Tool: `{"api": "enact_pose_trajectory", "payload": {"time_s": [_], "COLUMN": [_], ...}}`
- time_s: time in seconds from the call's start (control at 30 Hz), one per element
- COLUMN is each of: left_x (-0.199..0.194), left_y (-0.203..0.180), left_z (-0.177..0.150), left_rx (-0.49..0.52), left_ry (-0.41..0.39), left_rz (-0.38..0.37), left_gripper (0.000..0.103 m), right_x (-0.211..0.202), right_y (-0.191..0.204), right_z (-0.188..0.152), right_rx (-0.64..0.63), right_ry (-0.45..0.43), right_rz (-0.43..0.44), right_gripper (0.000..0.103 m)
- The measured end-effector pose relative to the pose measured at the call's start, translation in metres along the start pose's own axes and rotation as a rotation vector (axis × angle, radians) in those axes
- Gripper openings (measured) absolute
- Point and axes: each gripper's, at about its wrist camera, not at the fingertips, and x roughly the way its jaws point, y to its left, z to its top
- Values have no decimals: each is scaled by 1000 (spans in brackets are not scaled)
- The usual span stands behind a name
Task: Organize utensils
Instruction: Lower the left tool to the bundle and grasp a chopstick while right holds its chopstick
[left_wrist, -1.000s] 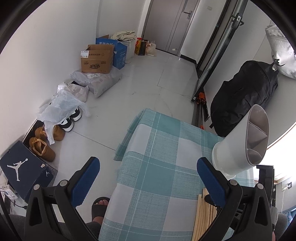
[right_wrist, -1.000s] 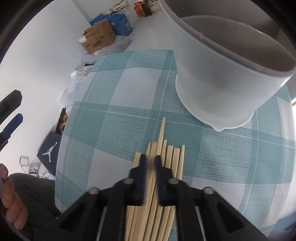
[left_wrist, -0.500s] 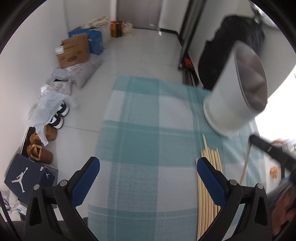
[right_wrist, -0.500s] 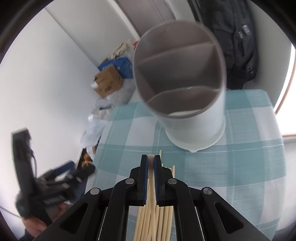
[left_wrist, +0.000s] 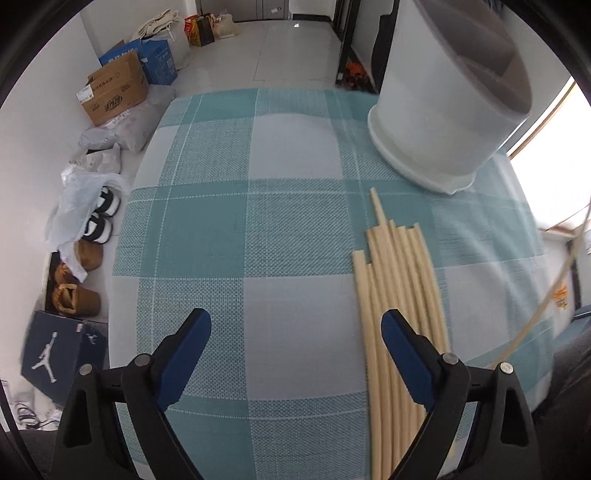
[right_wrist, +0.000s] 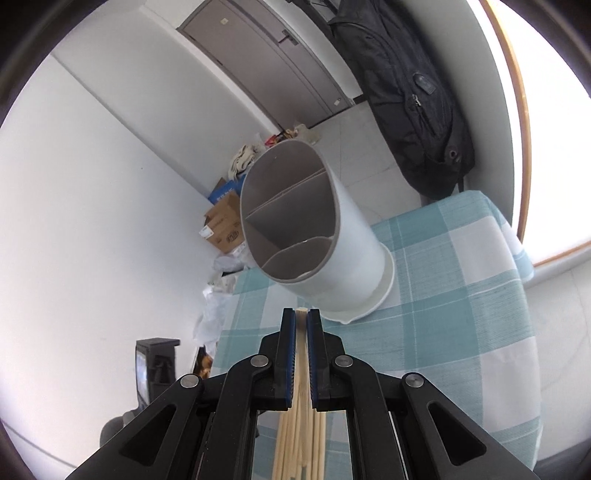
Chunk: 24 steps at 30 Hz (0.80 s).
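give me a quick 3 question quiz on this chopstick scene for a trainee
1. True or false: the right gripper is shut on a pale wooden chopstick.
2. What lies between the open blue pads of the left gripper: a) checked teal tablecloth b) the bundle of loose chopsticks c) a spoon
3. Is the white cylindrical divided utensil holder upright or fallen over?

Key: 1 true; 2 a; 3 upright

Left gripper (left_wrist: 295, 334) jaws wide, just closing slightly; right gripper (right_wrist: 301, 314) clamped
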Motion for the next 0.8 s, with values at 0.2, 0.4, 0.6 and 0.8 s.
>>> {"api": "enact_pose_trajectory", "payload": {"time_s": [0.2, 0.4, 0.6, 0.8], "left_x": [4, 7, 14, 18], "left_y": [0, 4, -2, -1], "left_z": [-1, -1, 7, 22], "left_rx": [-5, -43, -19, -12], "left_ry": [17, 42, 42, 47], "left_rz": [51, 42, 81, 71], "left_gripper": [91, 91, 91, 80], "right_x": [-18, -22, -24, -26], "right_y": [-12, -20, -26, -26], "right_z": [0, 2, 3, 2], "right_rx": [6, 25, 37, 47], "right_ry": [-22, -26, -25, -21], "right_rz": [27, 36, 34, 48], "right_gripper": [5, 5, 5, 5]}}
